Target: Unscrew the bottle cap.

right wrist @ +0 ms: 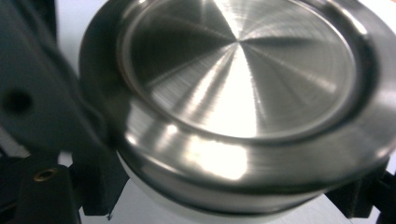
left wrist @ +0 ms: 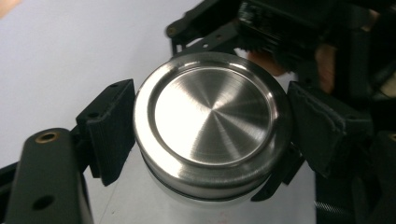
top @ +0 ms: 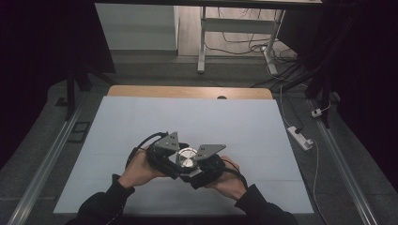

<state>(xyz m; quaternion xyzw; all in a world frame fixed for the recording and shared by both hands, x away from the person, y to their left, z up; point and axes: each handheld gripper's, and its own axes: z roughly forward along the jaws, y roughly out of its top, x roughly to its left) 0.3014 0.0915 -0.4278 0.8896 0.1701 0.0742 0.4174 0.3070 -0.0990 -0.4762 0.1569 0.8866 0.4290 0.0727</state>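
Steel lid (left wrist: 212, 123) sits on a white container (left wrist: 187, 198), upright near the counter's (top: 141, 122) front edge. Left gripper (left wrist: 212, 126) pinches the lid; right gripper (right wrist: 233, 196) clamps the body beneath. Both grips look set; unscrewing seemingly remains.

A white mat (top: 187, 122) covers the wooden table (top: 187, 91); a power strip (top: 301, 137) lies beside.
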